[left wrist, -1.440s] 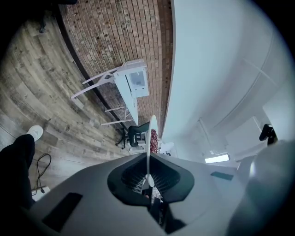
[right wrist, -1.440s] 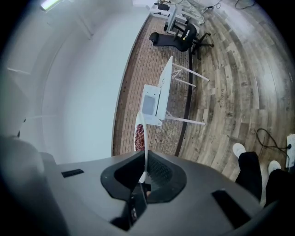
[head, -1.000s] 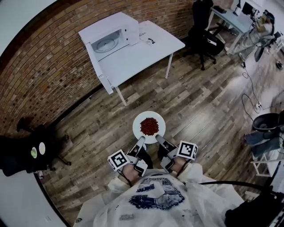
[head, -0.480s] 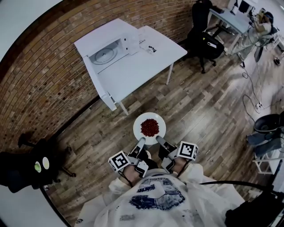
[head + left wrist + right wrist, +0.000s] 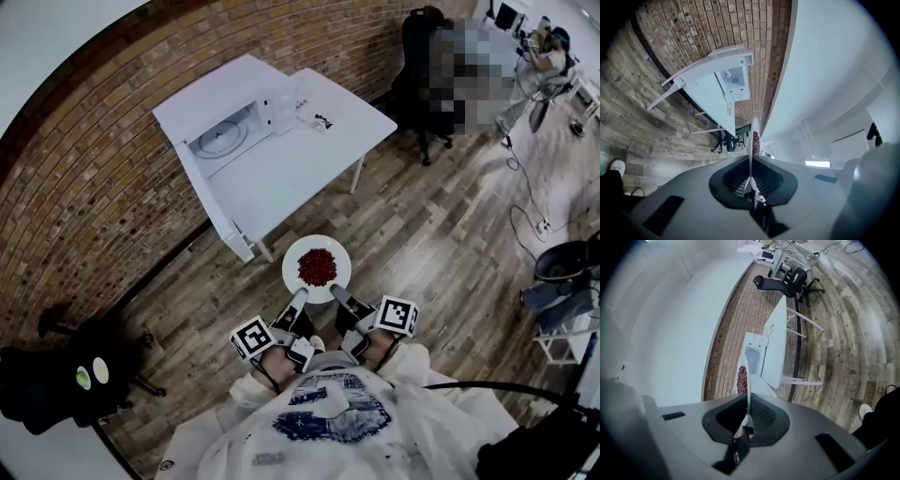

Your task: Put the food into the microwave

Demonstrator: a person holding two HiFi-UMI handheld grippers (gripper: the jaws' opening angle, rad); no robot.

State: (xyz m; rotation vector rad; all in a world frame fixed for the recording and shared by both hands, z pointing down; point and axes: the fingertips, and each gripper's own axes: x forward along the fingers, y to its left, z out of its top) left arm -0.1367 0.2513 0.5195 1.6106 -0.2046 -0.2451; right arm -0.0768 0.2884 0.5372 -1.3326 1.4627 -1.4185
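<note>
A white plate (image 5: 317, 281) heaped with red food (image 5: 317, 266) is carried over the wooden floor. My left gripper (image 5: 300, 298) is shut on its near left rim and my right gripper (image 5: 335, 294) is shut on its near right rim. In the left gripper view the plate (image 5: 753, 131) runs edge-on out of the jaws, with the food (image 5: 755, 143) beside it. The right gripper view shows the same plate (image 5: 747, 380) and food (image 5: 741, 377). The white microwave (image 5: 225, 127) stands on the white table (image 5: 319, 150) ahead, its door (image 5: 208, 192) swung open, turntable visible.
A brick wall (image 5: 103, 178) runs behind the table. Small objects (image 5: 317, 117) lie on the table beside the microwave. A black office chair (image 5: 417, 66) stands at the back right, a black stool (image 5: 56, 384) at the lower left, a dark bin (image 5: 567, 258) at the right.
Both grippers keep hold of the plate as the person walks forward. The table and open microwave have come closer, sliding down the head view.
</note>
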